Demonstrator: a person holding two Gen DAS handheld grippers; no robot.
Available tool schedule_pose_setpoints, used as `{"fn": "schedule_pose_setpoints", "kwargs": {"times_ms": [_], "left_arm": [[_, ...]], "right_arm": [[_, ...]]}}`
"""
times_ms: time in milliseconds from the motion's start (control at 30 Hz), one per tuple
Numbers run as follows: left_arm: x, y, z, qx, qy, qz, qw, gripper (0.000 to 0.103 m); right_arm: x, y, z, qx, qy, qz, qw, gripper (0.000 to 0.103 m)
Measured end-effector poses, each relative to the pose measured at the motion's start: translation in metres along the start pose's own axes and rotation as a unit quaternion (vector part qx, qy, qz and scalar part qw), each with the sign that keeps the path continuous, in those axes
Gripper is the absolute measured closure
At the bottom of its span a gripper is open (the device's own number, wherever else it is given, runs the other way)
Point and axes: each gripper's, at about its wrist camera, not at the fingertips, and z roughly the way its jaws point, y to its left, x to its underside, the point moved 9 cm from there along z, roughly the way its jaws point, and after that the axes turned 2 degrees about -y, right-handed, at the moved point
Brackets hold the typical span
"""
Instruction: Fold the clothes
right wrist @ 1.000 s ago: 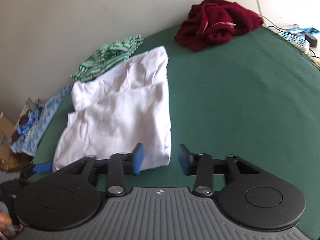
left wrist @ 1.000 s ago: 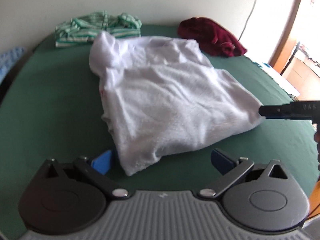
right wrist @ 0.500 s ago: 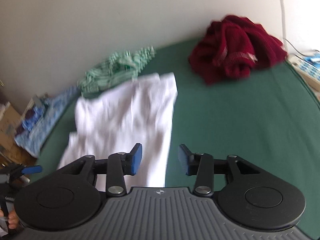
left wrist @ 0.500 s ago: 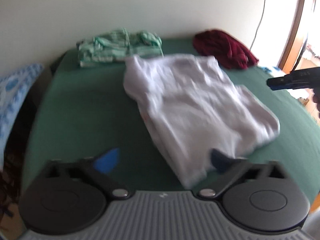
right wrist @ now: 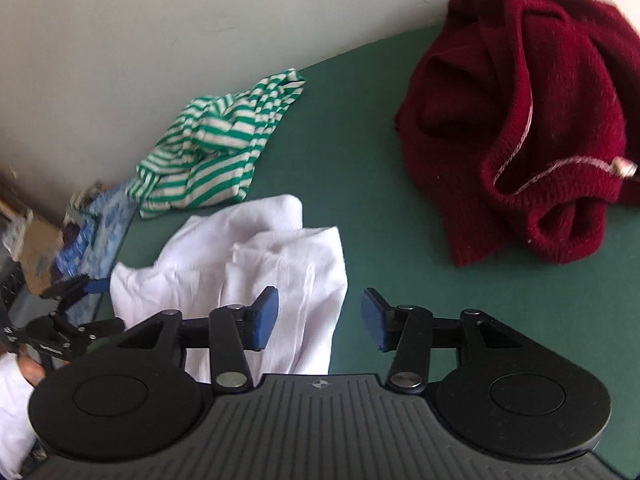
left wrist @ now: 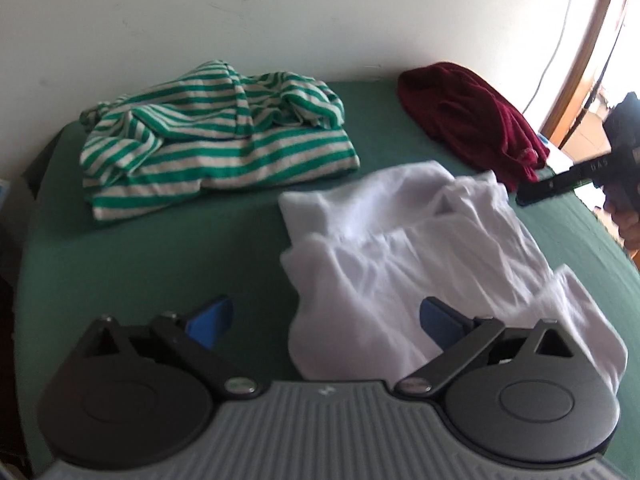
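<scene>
Both tongs have slid toward the wall since before. Left tongs (left wrist: 324,318) gape wide, empty. Right tongs (right wrist: 316,318) have just been opening, half wide, empty. On the green bench (left wrist: 160,248), the white shirt (left wrist: 400,248) lies crumpled: striped top (left wrist: 216,140) behind-left, red sweater (left wrist: 468,120) behind-right.

We are in a home, likely a bedroom or living room. Ahead of the tongs a green-covered table (left wrist: 168,248) carries everyday clothes: a striped top (left wrist: 216,140), a maroon sweater (right wrist: 520,120), a white shirt (left wrist: 400,264). Behind stands a plain wall (left wrist: 280,16); right of them, a wooden door frame (left wrist: 580,52).
</scene>
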Motion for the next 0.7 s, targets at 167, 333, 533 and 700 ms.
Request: {"fn": "schedule_pose_setpoints", "kwargs": {"times_ms": [167,333,533,700], "left_arm": [[0.002,-0.004,0.017,-0.001,0.022,0.015,0.9996,0.062],[0.009,-0.011,-0.002,0.054,0.003,-0.027,0.9982,0.003],[0.011,-0.018,-0.014,0.071,-0.018,-0.052,0.9960,0.001],[0.010,-0.021,-0.022,0.089,-0.038,-0.062,0.9934,0.001]], "right_arm": [[-0.010,0.037,-0.005,-0.039,-0.043,-0.039,0.998,0.055],[-0.007,0.110,0.007,-0.136,-0.033,-0.116,0.983,0.058],[0.020,0.145,0.073,0.041,0.004,-0.325,0.945,0.058],[0.023,0.121,0.076,-0.012,0.029,-0.232,0.972,0.057]]}}
